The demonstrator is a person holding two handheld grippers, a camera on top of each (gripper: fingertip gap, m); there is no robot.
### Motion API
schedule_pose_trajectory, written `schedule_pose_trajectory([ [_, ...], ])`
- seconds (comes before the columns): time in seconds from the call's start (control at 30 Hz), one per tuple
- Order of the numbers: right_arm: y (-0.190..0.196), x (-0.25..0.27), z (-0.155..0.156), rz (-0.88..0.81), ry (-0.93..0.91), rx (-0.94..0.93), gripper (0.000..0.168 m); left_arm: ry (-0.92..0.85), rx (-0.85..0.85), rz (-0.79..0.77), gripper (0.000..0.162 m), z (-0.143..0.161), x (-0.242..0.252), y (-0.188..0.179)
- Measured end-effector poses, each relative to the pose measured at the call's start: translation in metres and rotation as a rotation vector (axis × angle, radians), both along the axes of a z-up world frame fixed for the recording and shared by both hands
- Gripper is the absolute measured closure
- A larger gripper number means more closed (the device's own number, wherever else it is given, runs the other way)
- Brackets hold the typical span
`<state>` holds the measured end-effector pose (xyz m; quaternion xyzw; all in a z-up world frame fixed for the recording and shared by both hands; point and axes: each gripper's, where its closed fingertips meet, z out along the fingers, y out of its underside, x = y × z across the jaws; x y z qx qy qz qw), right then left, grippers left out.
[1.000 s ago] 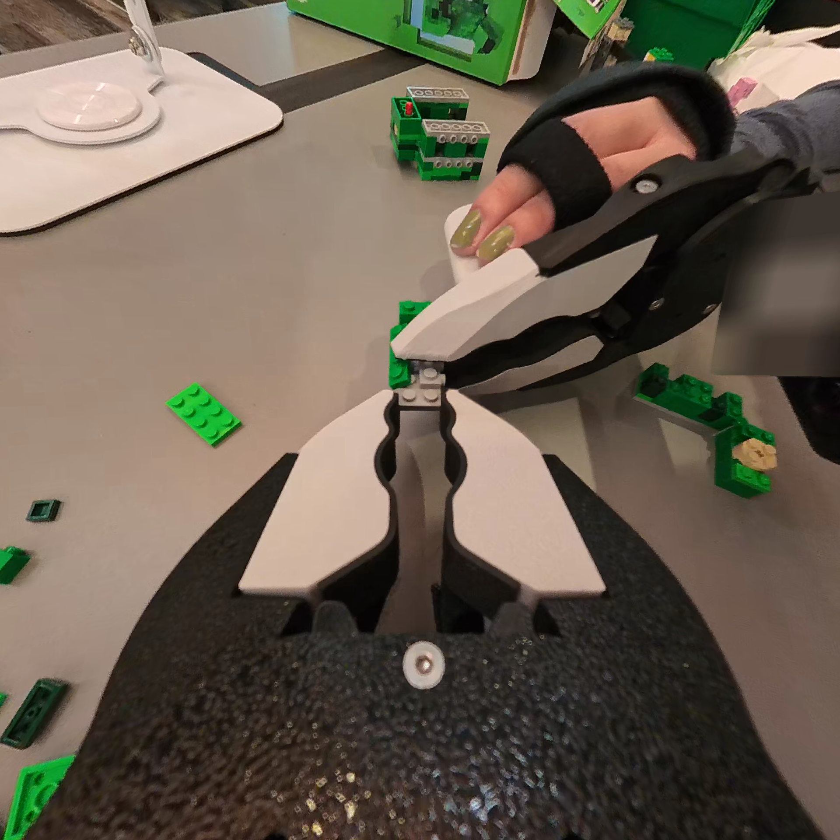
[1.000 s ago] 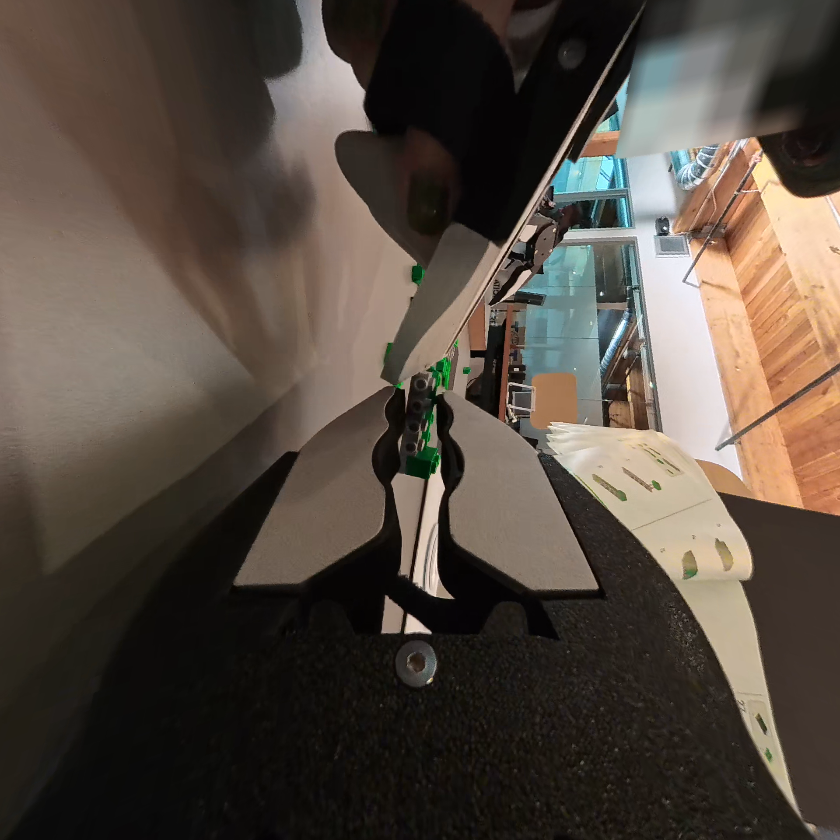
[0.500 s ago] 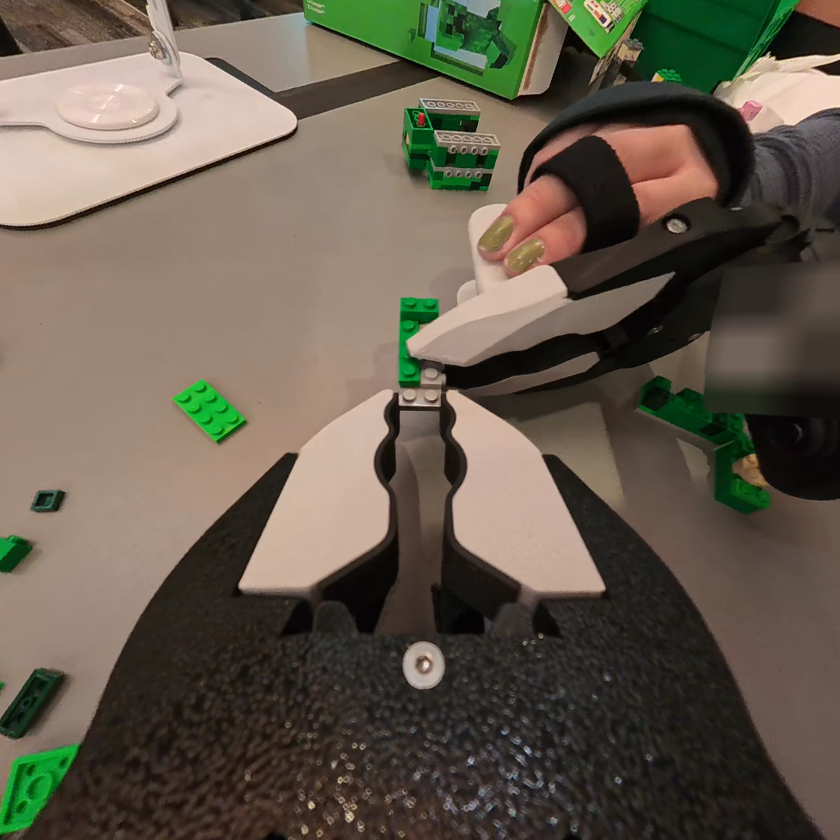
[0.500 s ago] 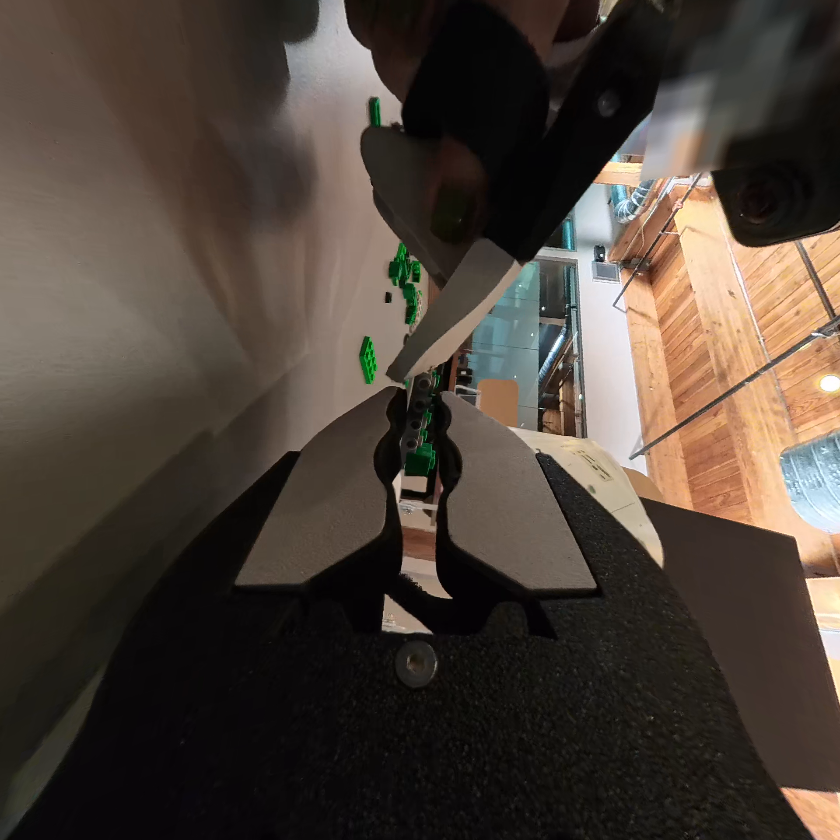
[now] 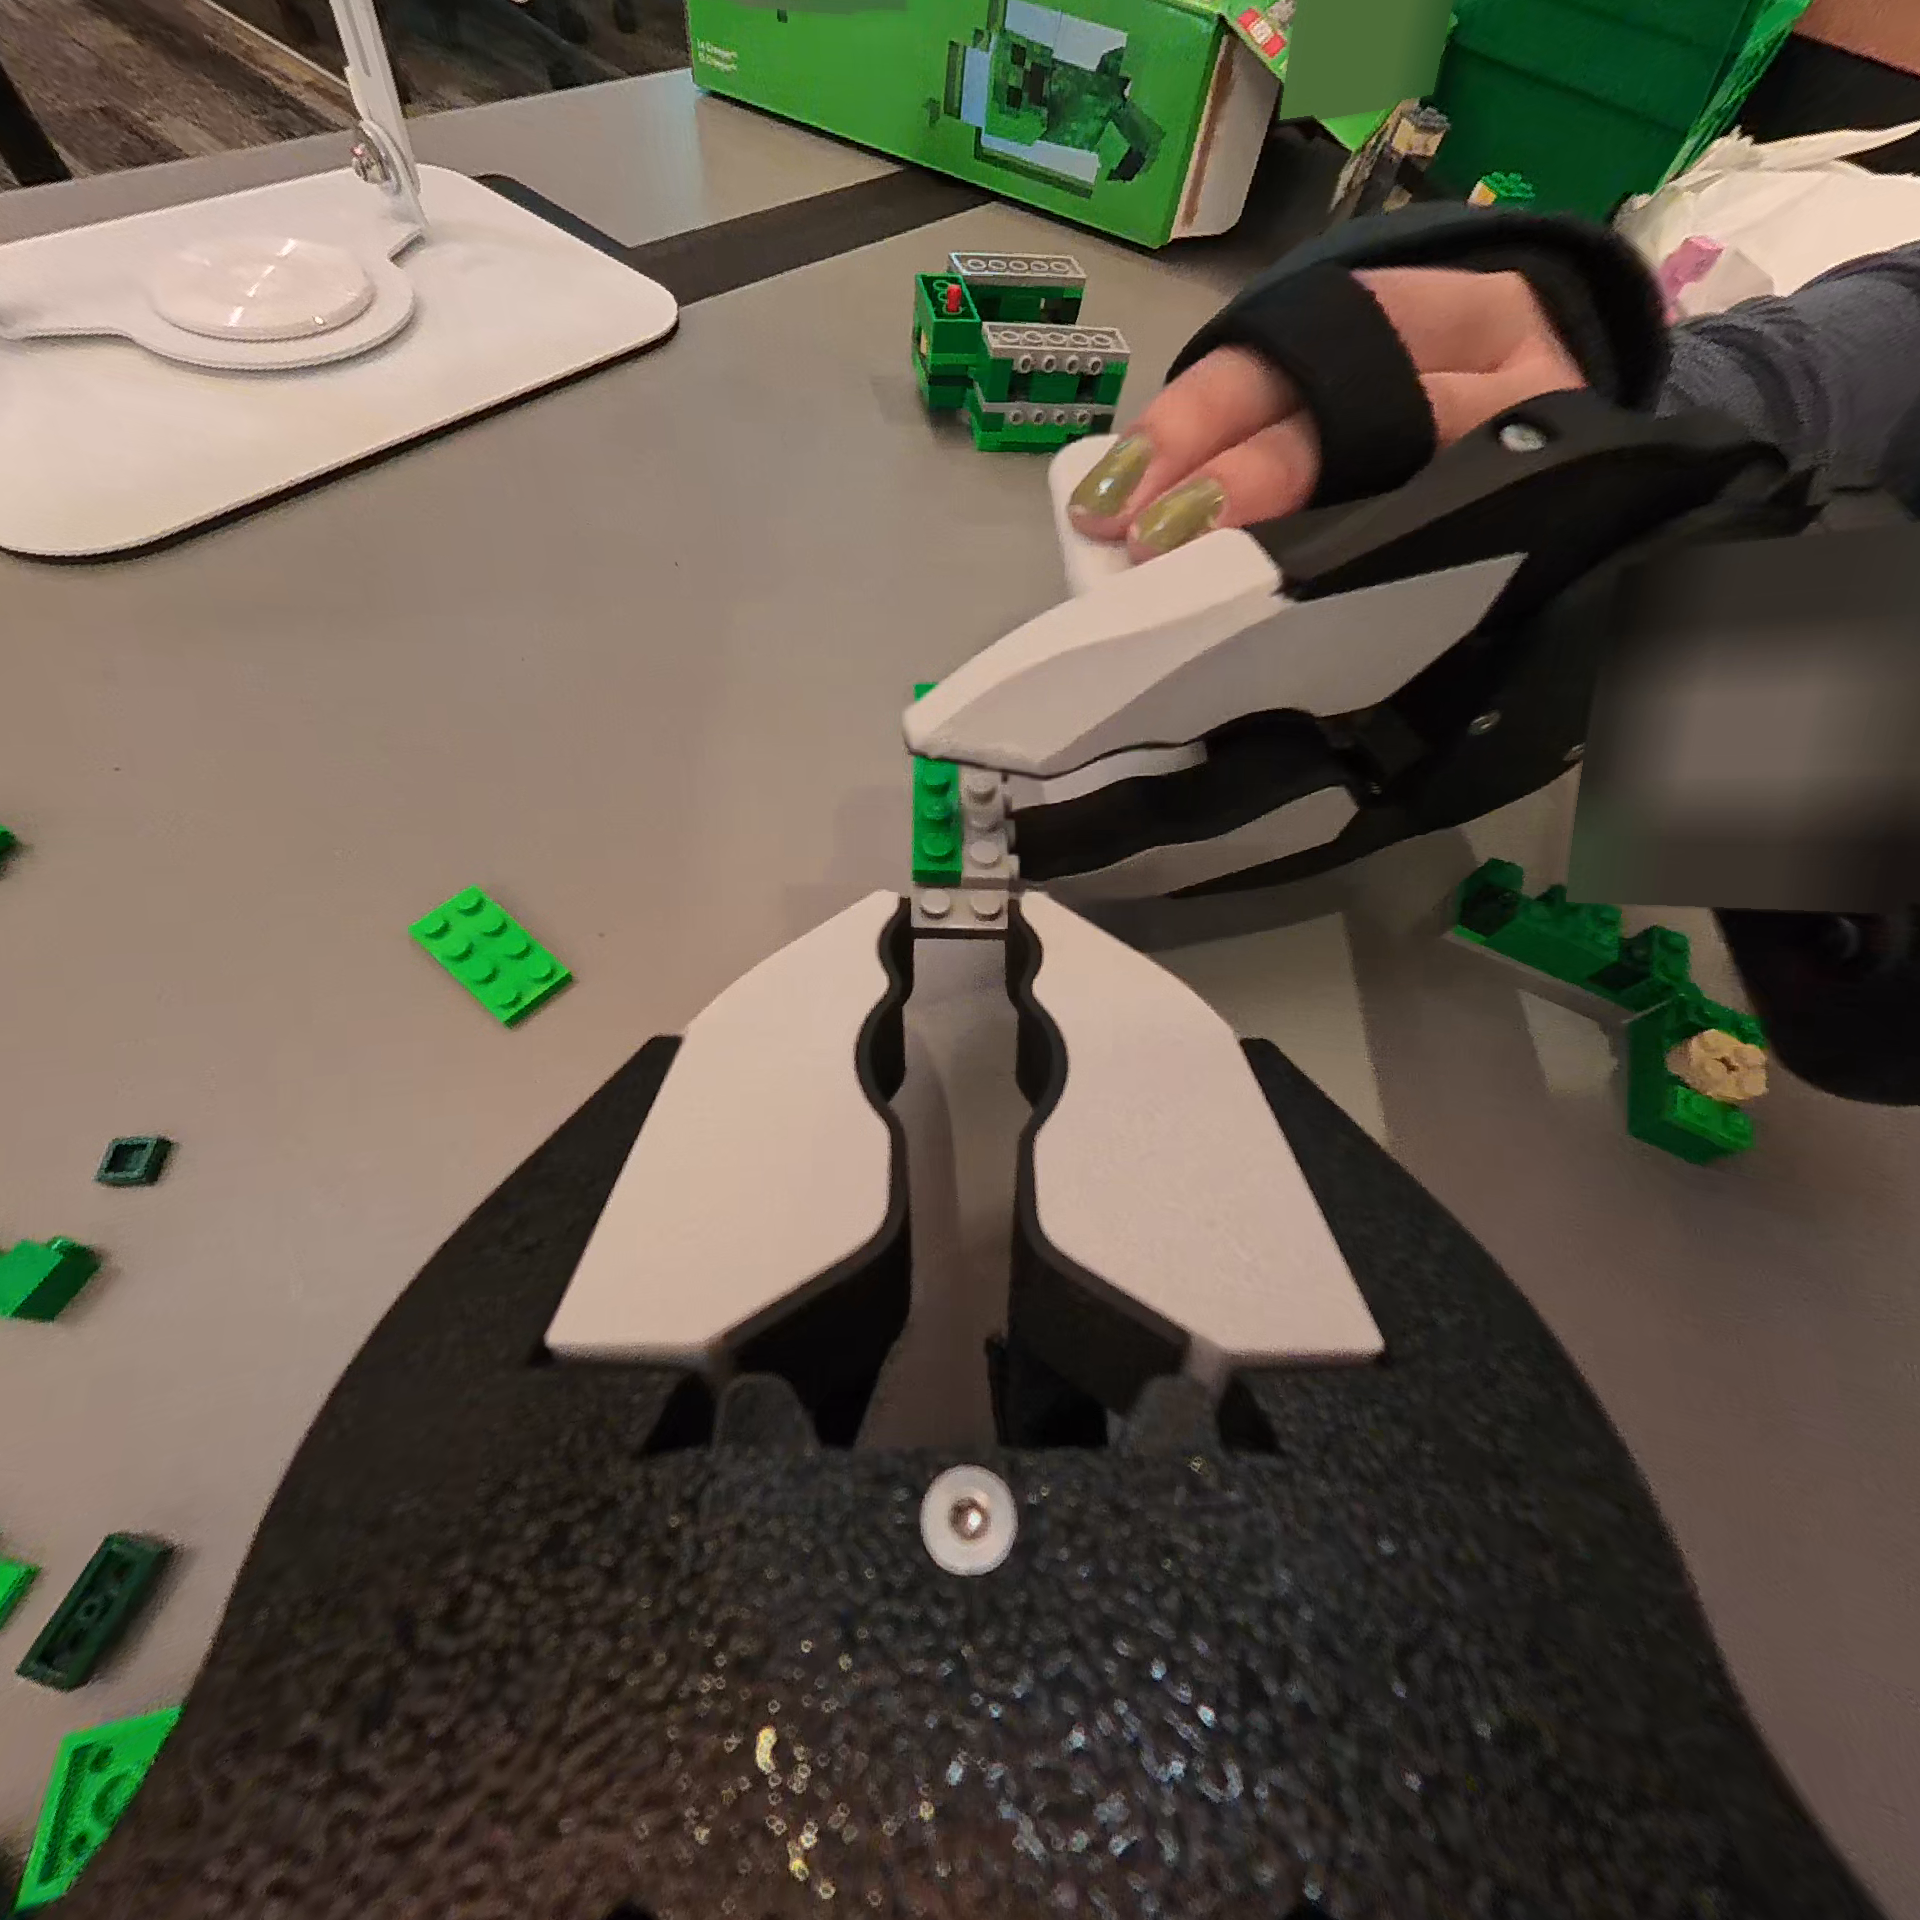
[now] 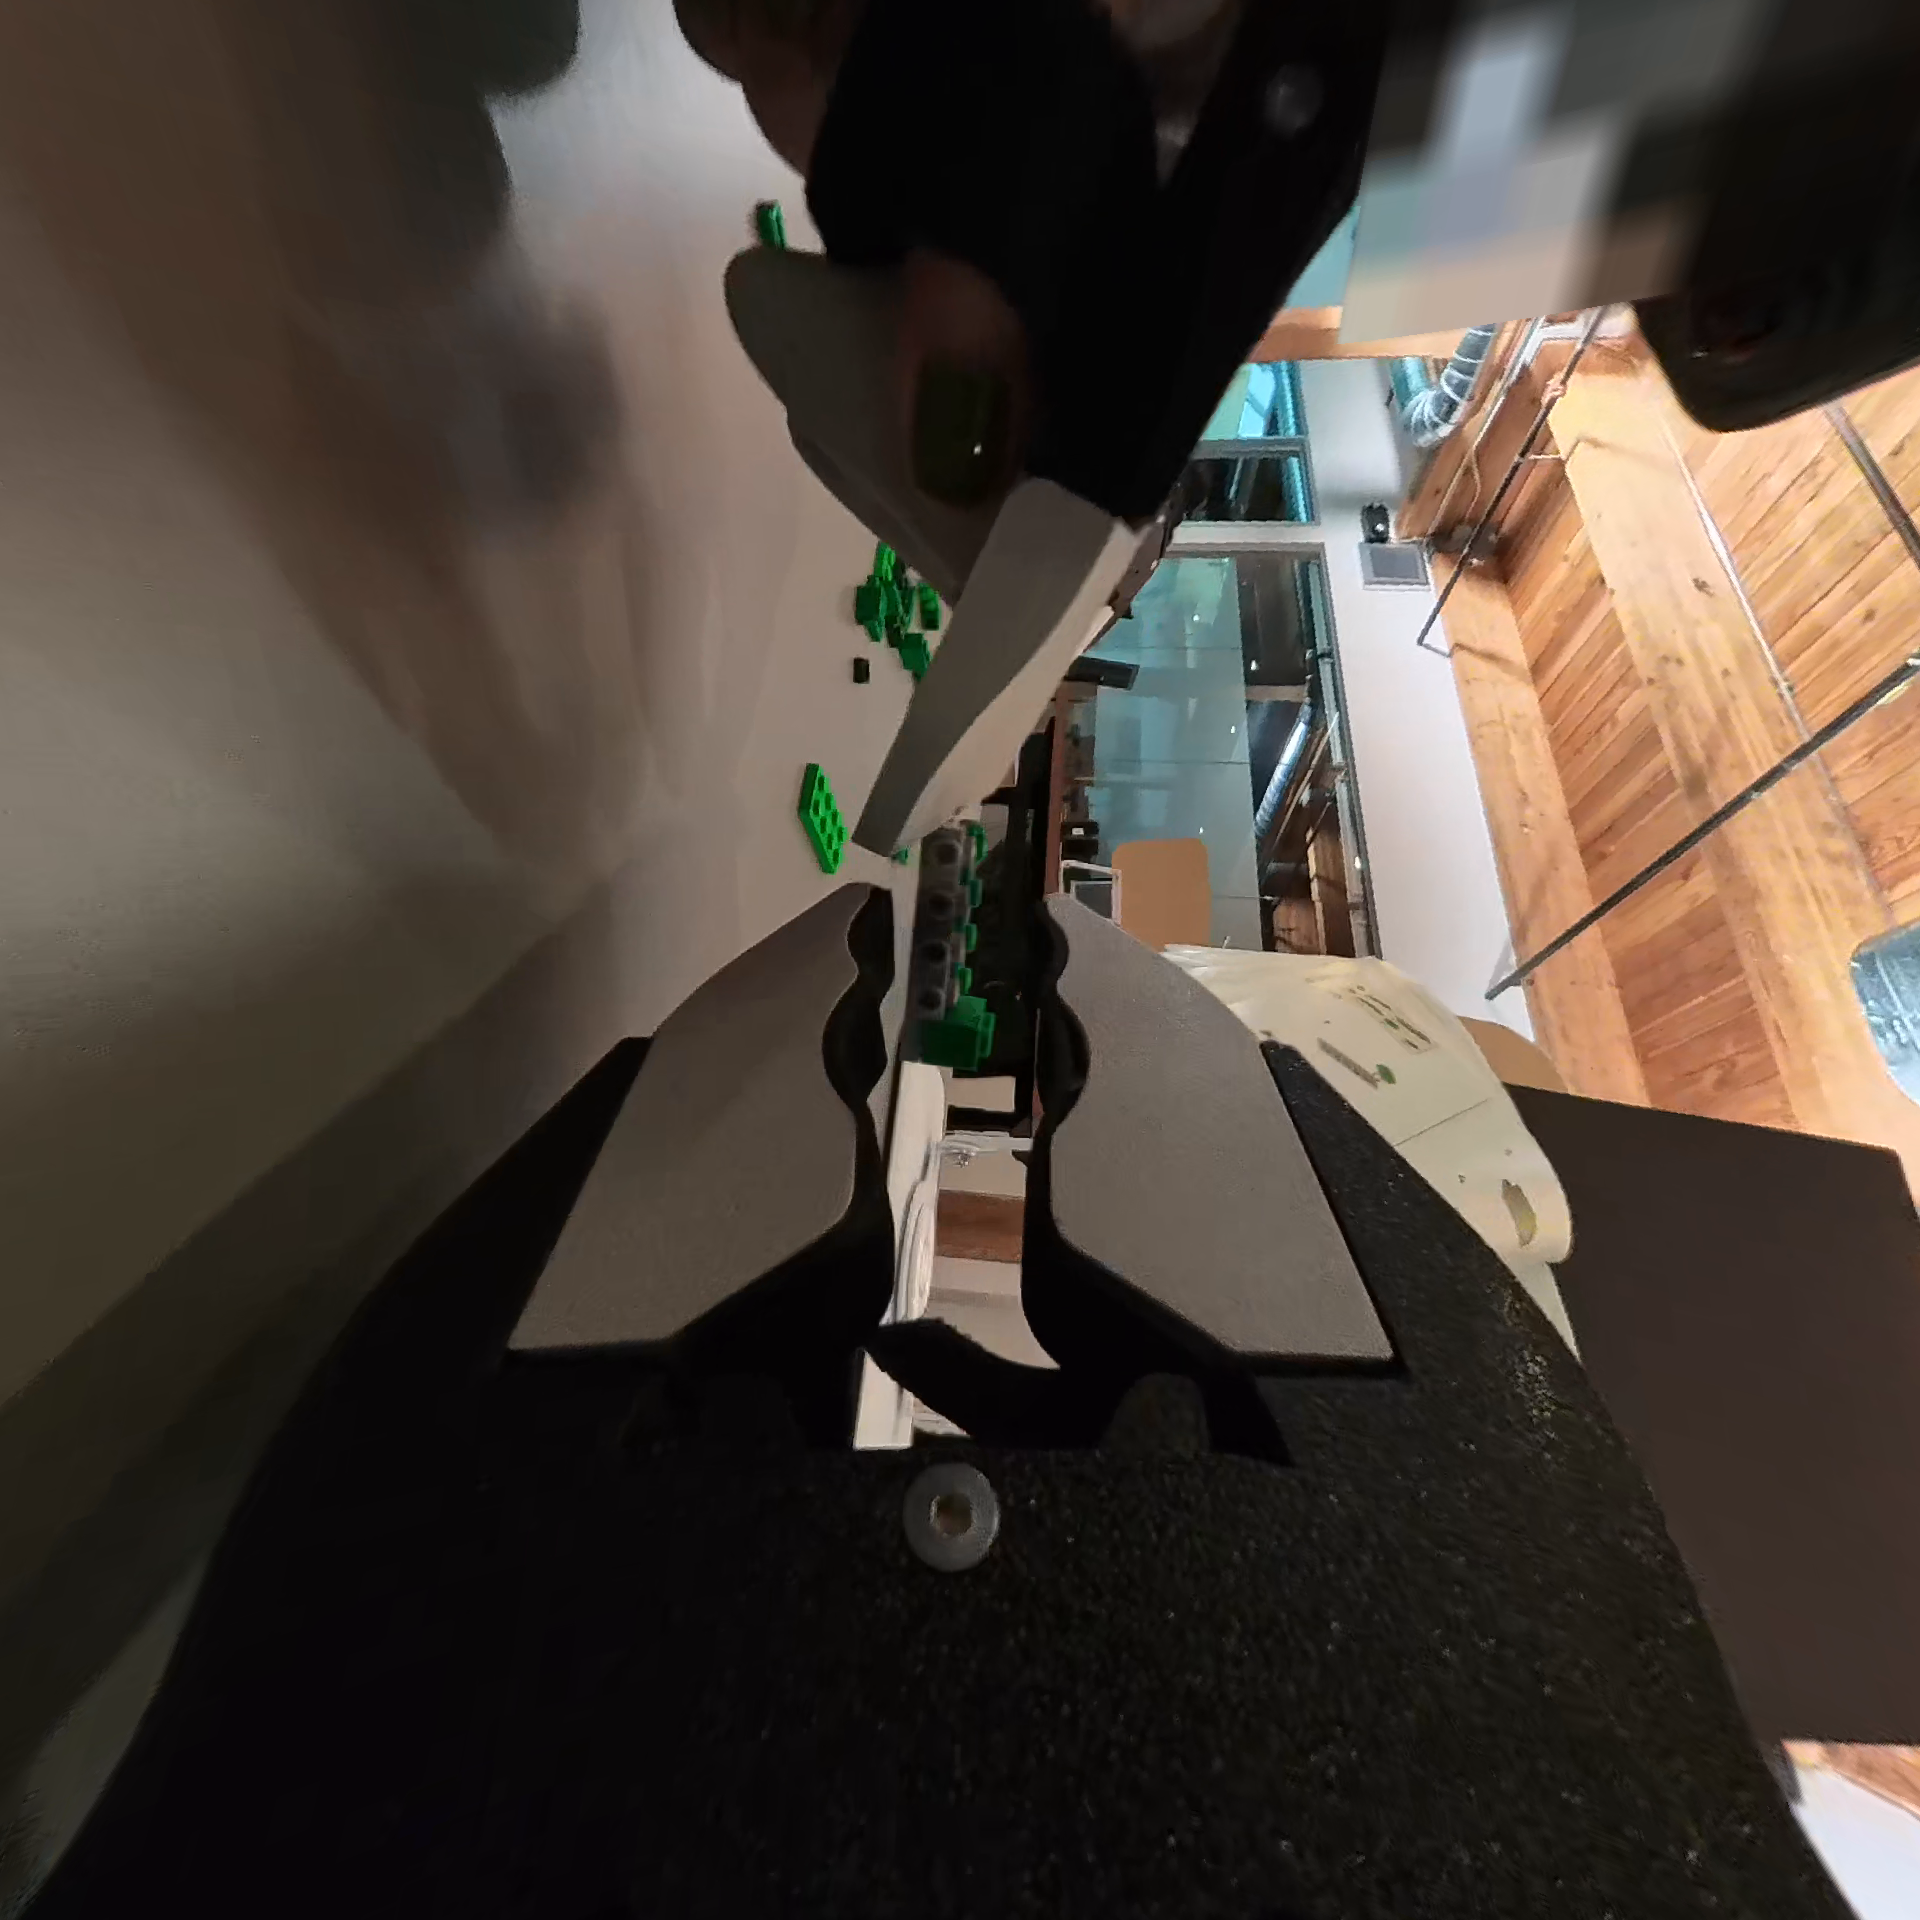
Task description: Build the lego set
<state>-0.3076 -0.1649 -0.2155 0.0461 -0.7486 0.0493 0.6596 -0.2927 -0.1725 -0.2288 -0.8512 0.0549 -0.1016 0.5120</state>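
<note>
A small grey-and-green lego assembly (image 5: 935, 821) is held above the grey table (image 5: 623, 644). My left gripper (image 5: 961, 914) is shut on its grey near end. My right gripper (image 5: 968, 798) comes in from the right, held by a gloved hand (image 5: 1351, 374). Its jaws stand apart around the assembly's far part, and the upper finger (image 5: 1122, 655) touches the top. In the right wrist view the assembly (image 6: 940, 956) lies against the left finger of my right gripper (image 6: 961, 904), with a gap to the other finger. A left gripper finger (image 6: 987, 644) shows above it.
A green plate (image 5: 488, 954) lies left of the grippers. A green-and-grey block (image 5: 1013, 348) and a green box (image 5: 987, 104) are farther back. Another green build (image 5: 1621, 997) lies at the right. Small green pieces (image 5: 94, 1605) lie at the near left. A white stand base (image 5: 260, 343) sits at the far left. A booklet (image 6: 1382, 1039) shows in the right wrist view.
My right gripper's jaws have widened around the assembly, which they gripped before. My left gripper has kept its hold on the grey end. More of the assembly now shows between the two grippers.
</note>
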Motion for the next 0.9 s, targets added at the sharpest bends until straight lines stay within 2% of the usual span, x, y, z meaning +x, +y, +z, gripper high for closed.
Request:
schedule_pose_trajectory([
  [0.13,0.001,0.0,-0.002,0.004,0.011,0.034,0.158,0.017,0.0,-0.015,0.146,0.0,0.003,0.0],
  [0.37,0.002,0.002,-0.003,0.007,-0.037,0.031,0.159,0.002,-0.005,-0.023,0.146,-0.001,0.006,0.0],
  [0.7,0.004,0.001,-0.011,0.007,-0.139,-0.076,0.159,0.042,-0.005,-0.035,0.145,-0.005,0.005,0.002],
  [0.9,0.005,0.001,-0.009,0.015,-0.125,-0.097,0.159,0.023,0.02,-0.034,0.132,-0.001,0.007,0.003],
])
